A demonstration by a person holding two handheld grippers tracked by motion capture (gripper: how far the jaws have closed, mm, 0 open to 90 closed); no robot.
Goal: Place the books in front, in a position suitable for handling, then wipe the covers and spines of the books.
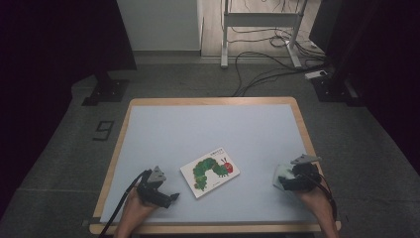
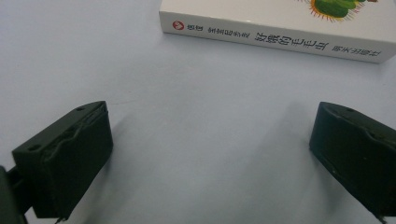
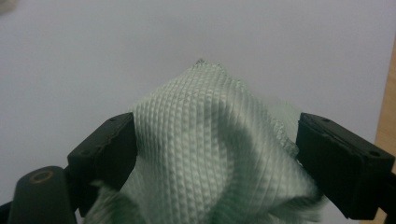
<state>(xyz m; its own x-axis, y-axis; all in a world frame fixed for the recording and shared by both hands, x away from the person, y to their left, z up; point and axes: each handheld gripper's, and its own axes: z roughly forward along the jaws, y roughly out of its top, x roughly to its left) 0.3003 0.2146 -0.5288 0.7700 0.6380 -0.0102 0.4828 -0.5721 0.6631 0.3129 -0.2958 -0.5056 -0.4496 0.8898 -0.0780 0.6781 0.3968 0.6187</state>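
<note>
- The left gripper (image 1: 174, 196) rests low on the pale blue table mat (image 1: 208, 129), near the front edge on the person's left, held by the left hand (image 1: 132, 210).
- In the left gripper view its 2 black jaws stand wide apart with bare mat between them, so this claw is open and holds nothing.
- A picture book (image 1: 209, 171) lies flat on the mat between the 2 grippers, its cover up, showing a green caterpillar with a red head.
- The book sits just beyond the left gripper's jaws and apart from them; in the left gripper view its white spine (image 2: 275, 39) with printed characters runs across the top of the picture.
- The right gripper (image 1: 283, 179) is at the right side of the mat, close to the wooden table edge (image 1: 308, 134), held by the right hand (image 1: 317, 201).
- A pale green woven cloth (image 3: 210, 154) lies bunched between the right gripper's jaws; in the high view it shows as a light patch (image 1: 281, 173) at the tips of that gripper.
- The left jaw in the right gripper view touches the cloth's edge, while the other jaw stands a little off the bulk of it; the jaws are set wide and do not clamp the cloth, so the claw reads as open around it.
- The cloth and the book are well apart.
</note>
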